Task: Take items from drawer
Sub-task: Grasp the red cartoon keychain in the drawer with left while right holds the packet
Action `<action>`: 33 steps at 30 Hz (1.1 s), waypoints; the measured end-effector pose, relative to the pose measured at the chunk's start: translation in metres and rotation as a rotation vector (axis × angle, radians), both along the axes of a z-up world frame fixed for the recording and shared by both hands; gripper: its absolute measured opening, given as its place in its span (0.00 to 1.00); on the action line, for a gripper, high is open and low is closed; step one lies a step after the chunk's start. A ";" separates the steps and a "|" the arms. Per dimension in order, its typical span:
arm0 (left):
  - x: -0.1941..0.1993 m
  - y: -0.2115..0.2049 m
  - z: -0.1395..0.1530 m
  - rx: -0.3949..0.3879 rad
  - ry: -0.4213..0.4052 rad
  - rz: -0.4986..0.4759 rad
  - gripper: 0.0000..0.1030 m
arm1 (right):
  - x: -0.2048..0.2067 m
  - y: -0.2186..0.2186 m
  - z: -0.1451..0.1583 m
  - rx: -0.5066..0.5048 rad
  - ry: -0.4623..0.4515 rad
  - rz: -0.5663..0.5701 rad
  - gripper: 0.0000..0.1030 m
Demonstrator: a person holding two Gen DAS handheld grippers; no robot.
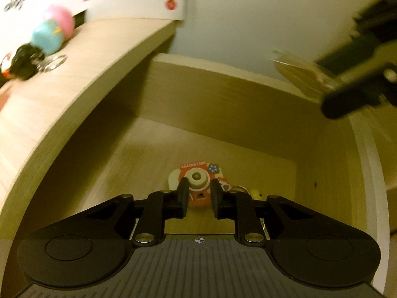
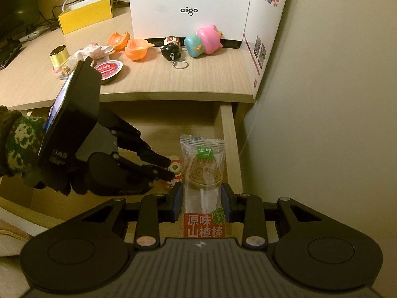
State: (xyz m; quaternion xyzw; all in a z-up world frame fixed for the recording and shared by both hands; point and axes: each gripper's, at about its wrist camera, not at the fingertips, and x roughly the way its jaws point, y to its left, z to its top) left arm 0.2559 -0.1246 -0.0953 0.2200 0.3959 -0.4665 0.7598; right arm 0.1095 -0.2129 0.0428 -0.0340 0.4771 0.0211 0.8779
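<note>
Small red-and-white rubber charm w/ a cream round knob point(image 1: 197, 180) lies on the floor of the open pale-wood drawer point(image 1: 223, 94), near its right wall. Left gripper point(image 1: 198, 196) points down at it, fingers apart w/ the charm's lower half showing in the gap; can't tell if the pads touch it. Right gripper point(image 2: 201, 200) is clamped on 1 clear-wrapped brown bell-shaped lollipop w/ white stick, green label & orange band at its base point(image 2: 203, 173), held upright above the drawer, just right of the charm.

Charm: 1, flat, printed letters along its top edge, blue flower at 1 corner; something small & yellow peeks out beside it, too hidden to name.

On the desk point(image 2: 211, 74) above the drawer: 1 white "aigo" box point(image 2: 188, 7), 1 yellow box point(image 2: 84, 12), 2 orange capsule halves point(image 2: 131, 46), 1 black figure keychain point(image 2: 171, 48), 1 teal-and-pink toy point(image 2: 203, 42).
</note>
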 end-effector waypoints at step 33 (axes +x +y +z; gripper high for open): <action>-0.009 0.025 0.009 0.058 -0.065 -0.016 0.35 | 0.010 0.005 0.007 0.036 -0.039 0.036 0.31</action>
